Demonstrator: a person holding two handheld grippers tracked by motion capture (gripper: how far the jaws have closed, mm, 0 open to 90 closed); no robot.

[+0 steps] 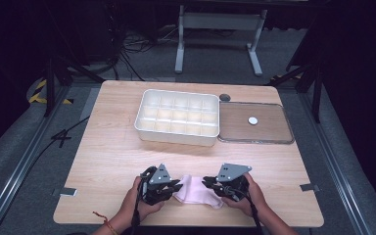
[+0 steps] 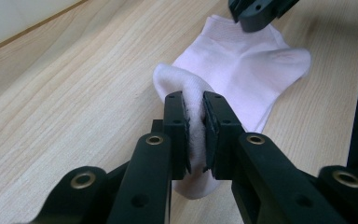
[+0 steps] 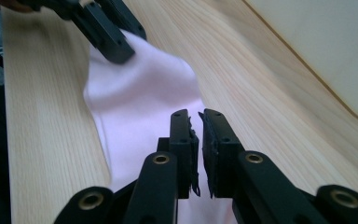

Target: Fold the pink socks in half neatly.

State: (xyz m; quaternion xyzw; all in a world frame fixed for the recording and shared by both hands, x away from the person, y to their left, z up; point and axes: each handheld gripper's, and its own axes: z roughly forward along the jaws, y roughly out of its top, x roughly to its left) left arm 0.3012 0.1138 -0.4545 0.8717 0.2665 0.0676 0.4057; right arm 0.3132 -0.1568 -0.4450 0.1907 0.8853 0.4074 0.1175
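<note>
Sock is what everything turns on here — a pale pink ankle sock lying flat on the near edge of the wooden table, stretched left to right between our two hands. Its long axis runs straight from one gripper to the other, so each tool meets an end of it rather than a side.

Our left gripper pinches a raised fold of the sock at its own end; we see the knit bunched between the two pads, lifted off the wood. Our right gripper hovers over the opposite end with its jaws almost together, only a thin slit between the pads, and no fabric in that slit — the sock lies just beneath and beyond it. So the left hand has the cloth; the right is close above it, but not gripping.

Farther back stand a white divided organiser box and, just beside it, a clear lid lying flat, well apart from the sock.

We cannot tell whether the right jaw tips brush the fabric. The sock's near end is cut off in the right gripper view, and our hands cover both ends from above.
</note>
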